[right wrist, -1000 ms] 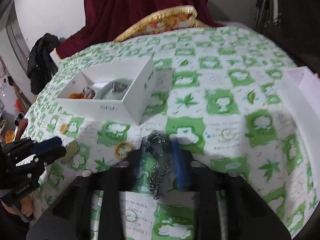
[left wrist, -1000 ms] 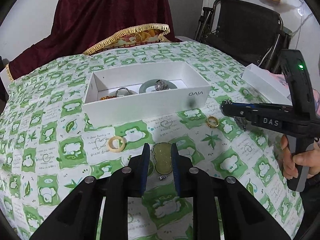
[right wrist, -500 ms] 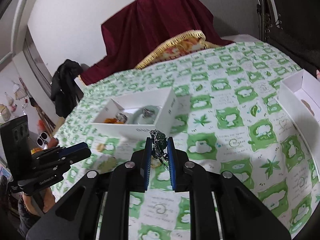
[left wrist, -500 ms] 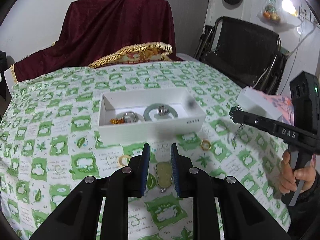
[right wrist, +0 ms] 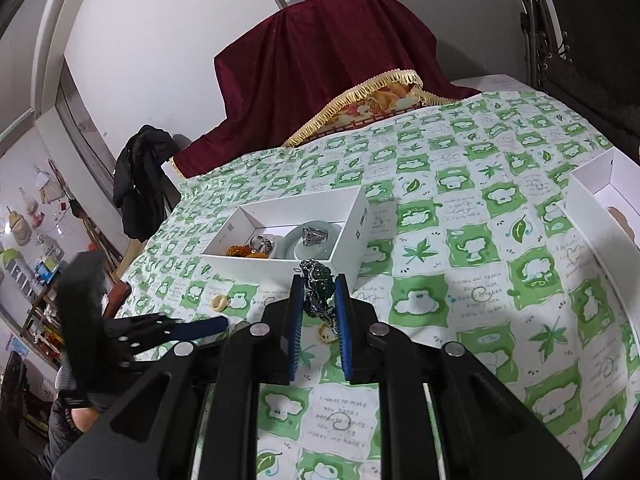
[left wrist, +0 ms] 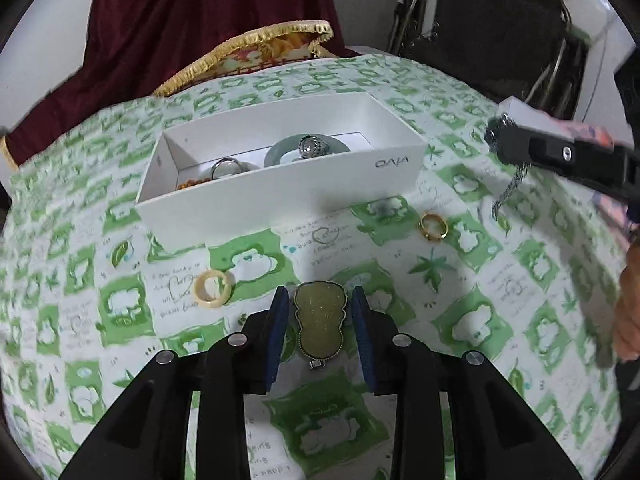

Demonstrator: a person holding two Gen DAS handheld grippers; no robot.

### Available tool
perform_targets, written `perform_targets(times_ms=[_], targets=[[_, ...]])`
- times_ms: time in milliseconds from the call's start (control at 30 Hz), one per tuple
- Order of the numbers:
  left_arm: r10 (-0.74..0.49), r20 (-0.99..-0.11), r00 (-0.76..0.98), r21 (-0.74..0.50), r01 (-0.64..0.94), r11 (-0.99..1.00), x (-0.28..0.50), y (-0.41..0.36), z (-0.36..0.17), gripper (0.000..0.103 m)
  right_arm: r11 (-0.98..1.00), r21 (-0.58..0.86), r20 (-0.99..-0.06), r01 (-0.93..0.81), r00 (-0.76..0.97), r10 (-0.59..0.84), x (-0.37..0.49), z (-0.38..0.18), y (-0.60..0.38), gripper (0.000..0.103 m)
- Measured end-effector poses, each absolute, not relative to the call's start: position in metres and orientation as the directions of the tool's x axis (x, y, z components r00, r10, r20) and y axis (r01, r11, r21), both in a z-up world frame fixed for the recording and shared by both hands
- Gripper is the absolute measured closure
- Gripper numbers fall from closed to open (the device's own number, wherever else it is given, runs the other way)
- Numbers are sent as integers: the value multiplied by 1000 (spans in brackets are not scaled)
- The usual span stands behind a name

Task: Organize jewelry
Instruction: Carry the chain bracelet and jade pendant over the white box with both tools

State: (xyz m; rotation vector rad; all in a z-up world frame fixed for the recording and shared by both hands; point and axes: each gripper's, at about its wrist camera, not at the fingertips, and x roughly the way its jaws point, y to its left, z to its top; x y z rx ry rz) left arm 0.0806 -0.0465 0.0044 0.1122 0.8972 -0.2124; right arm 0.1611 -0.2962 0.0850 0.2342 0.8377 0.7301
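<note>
My left tongs, just opening, straddle the flat pendant lengthwise; right tongs clamp the green chain pendant near the box.

Amber piece — half hidden (box wall).

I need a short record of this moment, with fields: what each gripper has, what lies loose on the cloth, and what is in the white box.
left gripper: fingers just opened, astride the olive pendant, not pressing it
right gripper: shut on the green pendant with chain, lifted
loose on cloth: cream ring, gold ring
white box: pale bangle, two silver rings, amber pieces
</note>
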Motion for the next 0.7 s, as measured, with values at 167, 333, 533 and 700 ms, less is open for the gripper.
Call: perform_targets(times_ms=[167,333,533,700], targets=[[-128,-767,629,9,209,978,73,-43,8,76,737,461,-594,-495,445,670,162,84,-295,88],[-168,-698,697,-37,199,979,60,-35,38,76,733,468,-582,-494,452,676,161,86,-299,88],[-169,-664,728,-70,164,984,68,-21,68,76,730,460,-576,-505,455,679,157,90,-297,88],[-155,-637,755,-73,141,987,88,-11,95,76,719,453,-555,-528,464,690,160,108,-288,88]])
